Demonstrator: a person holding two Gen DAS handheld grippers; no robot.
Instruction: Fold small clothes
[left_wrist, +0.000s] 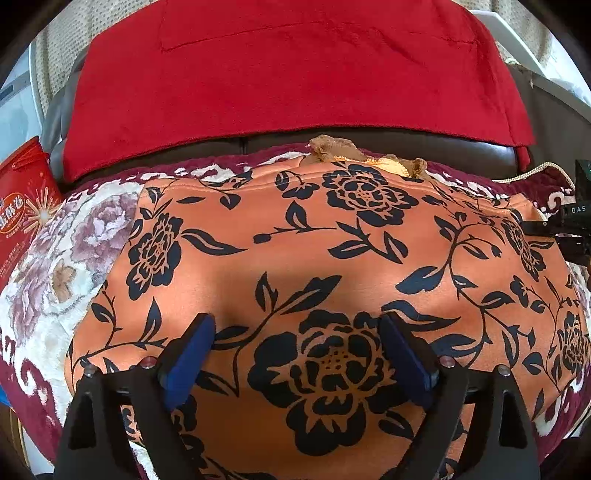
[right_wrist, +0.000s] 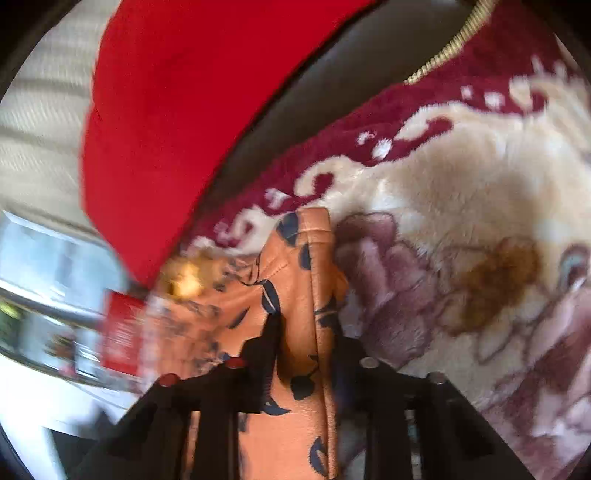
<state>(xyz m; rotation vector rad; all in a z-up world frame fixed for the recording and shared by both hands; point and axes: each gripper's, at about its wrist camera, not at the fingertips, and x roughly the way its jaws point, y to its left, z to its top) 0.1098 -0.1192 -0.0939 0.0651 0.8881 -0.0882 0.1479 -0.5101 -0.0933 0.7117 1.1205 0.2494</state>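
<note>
An orange garment with a black flower print (left_wrist: 314, 258) lies spread flat on a plush floral blanket (left_wrist: 66, 251). My left gripper (left_wrist: 297, 332) is open, its blue-padded fingers (left_wrist: 188, 354) resting just above the garment's near middle. My right gripper (right_wrist: 308, 332) is shut on the garment's hemmed edge (right_wrist: 314, 280), holding a fold of it between the black fingers over the blanket (right_wrist: 461, 206). The right gripper's body shows at the garment's right edge in the left wrist view (left_wrist: 572, 229). The right wrist view is motion-blurred.
A red cloth (left_wrist: 288, 74) drapes over the dark sofa back (left_wrist: 461, 147) behind the blanket. A tan crumpled piece of fabric (left_wrist: 332, 147) lies at the garment's far edge. A red printed box (left_wrist: 22, 199) stands at the left.
</note>
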